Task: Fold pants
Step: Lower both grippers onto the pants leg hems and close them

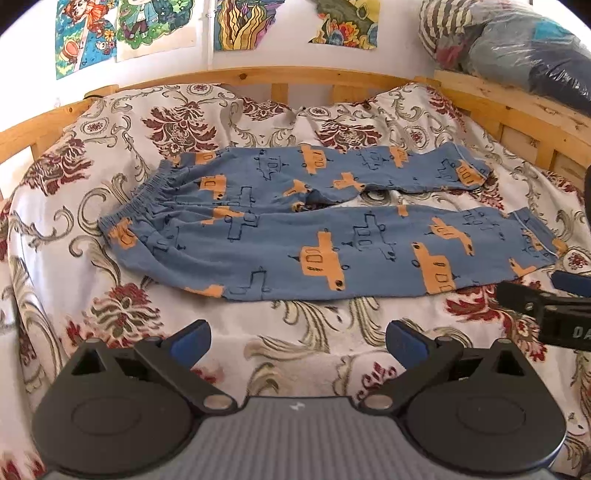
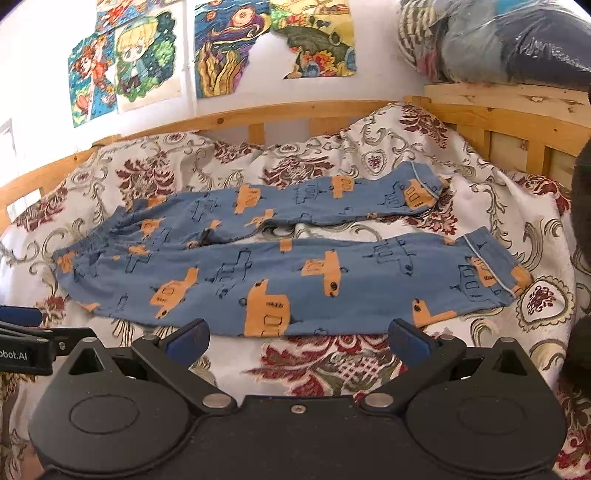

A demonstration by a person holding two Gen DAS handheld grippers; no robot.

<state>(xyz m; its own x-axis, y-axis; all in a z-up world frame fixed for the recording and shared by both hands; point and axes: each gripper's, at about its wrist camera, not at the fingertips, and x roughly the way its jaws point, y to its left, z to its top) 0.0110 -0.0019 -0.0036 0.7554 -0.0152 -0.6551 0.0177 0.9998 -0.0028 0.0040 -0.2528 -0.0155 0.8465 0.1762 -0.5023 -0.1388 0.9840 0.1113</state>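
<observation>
We are holding the left gripper (image 1: pixel 297 341) and right gripper (image 2: pixel 297 341) with jaws wide (nothing held) before the pants (image 1: pixel 295 229), lying flat on the bed (image 1: pixel 258 350) for folding.

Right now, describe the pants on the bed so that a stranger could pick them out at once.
Find the wooden-railed bed under the wall of colourful drawings, covered by a white bedspread with dark red floral patterns. Spread flat across its middle lie the blue cotton pants printed with orange vehicles, waistband to the left and both legs running right. They are the only blue item on the bedspread.
</observation>
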